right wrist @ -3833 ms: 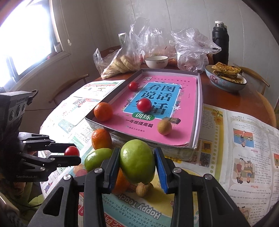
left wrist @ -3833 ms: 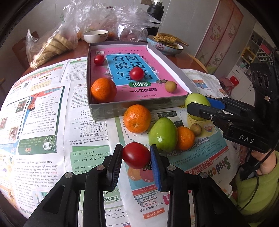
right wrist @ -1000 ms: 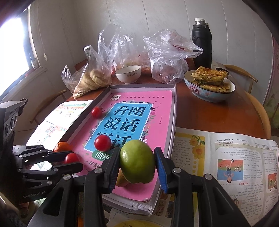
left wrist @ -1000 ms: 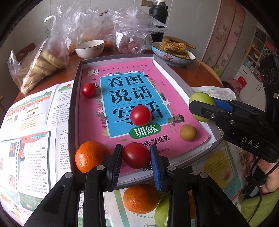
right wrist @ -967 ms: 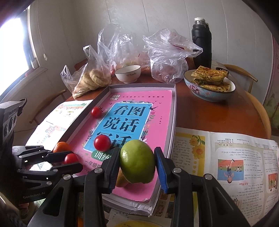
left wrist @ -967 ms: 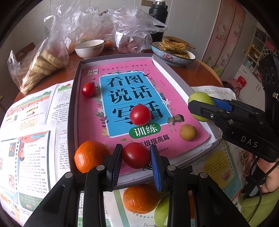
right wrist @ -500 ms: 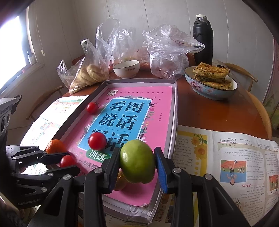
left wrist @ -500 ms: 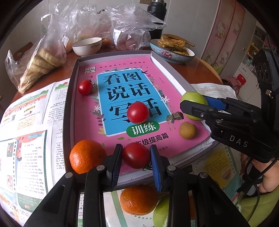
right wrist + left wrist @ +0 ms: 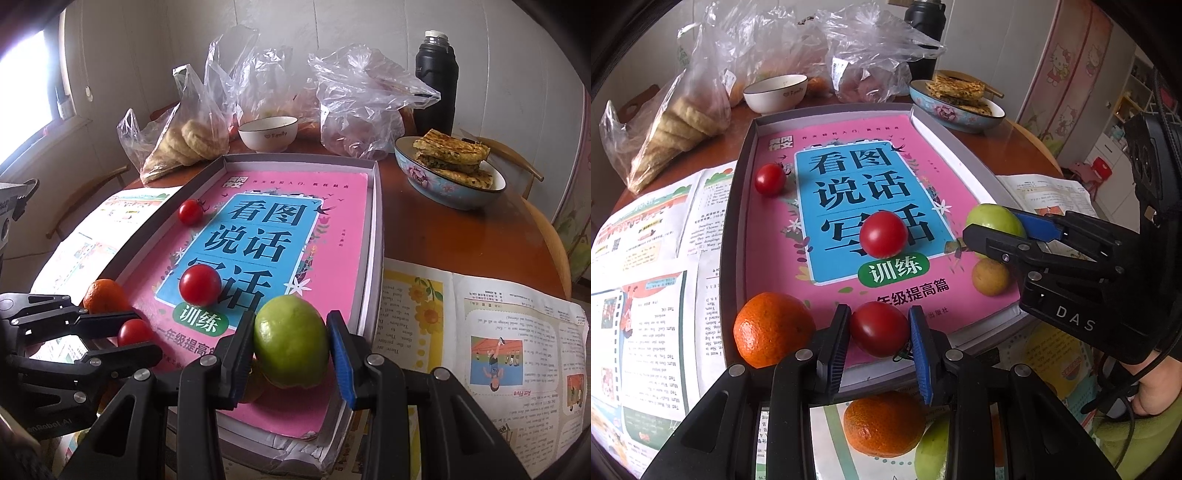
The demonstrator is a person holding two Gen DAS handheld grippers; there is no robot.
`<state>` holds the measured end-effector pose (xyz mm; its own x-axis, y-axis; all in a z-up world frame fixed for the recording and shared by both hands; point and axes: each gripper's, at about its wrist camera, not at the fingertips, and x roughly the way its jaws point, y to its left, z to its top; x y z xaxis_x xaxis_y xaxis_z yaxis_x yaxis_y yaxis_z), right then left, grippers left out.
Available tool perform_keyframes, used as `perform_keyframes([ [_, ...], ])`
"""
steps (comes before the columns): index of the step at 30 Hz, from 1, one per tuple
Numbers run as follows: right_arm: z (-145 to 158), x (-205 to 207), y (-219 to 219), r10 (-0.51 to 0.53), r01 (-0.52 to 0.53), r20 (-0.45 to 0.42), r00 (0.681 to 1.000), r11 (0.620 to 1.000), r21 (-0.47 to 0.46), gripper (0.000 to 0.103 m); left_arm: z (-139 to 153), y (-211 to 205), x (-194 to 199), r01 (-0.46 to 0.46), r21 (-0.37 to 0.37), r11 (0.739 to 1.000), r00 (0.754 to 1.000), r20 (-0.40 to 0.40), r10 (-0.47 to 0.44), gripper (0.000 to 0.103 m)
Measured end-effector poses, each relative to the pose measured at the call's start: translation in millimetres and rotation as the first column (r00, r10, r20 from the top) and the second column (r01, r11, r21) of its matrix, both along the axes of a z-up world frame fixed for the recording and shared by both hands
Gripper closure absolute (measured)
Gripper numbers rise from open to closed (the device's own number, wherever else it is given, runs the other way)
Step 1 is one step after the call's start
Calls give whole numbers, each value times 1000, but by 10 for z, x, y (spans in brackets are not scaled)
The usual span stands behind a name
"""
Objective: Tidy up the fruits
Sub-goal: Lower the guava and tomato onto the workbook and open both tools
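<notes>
Both fruits poised above the grey box [image 9: 738, 206] on the bench: left gripper [image 9: 879, 332] with jaws clamped on a red tomato [image 9: 879, 328] over the near edge, beside an orange [image 9: 774, 328]; right gripper [image 9: 291, 343] with jaws clamped on a green fruit [image 9: 291, 341], over the near right corner, directly above open pink floor.

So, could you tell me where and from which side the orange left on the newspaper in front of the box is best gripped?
Take the orange across its widest middle, coming down from above. It is round, so the pads need its broadest part. A green fruit sits close on its right and the box wall stands just behind it, so set the fingers where there is room.
</notes>
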<state>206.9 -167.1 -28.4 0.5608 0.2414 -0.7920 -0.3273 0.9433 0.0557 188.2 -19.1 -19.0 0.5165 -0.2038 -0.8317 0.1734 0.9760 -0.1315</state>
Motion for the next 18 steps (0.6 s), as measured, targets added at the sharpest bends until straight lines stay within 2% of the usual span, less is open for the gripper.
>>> perform_keyframes([
  [15, 21, -47, 27, 2, -1, 15, 1000, 1000, -21, 63, 13, 8, -11, 3, -11, 1000, 1000, 4, -3, 70],
  [18, 46, -69, 15, -1, 1, 22, 1000, 1000, -17, 60, 12, 5, -16, 3, -12, 1000, 1000, 3, -3, 70],
])
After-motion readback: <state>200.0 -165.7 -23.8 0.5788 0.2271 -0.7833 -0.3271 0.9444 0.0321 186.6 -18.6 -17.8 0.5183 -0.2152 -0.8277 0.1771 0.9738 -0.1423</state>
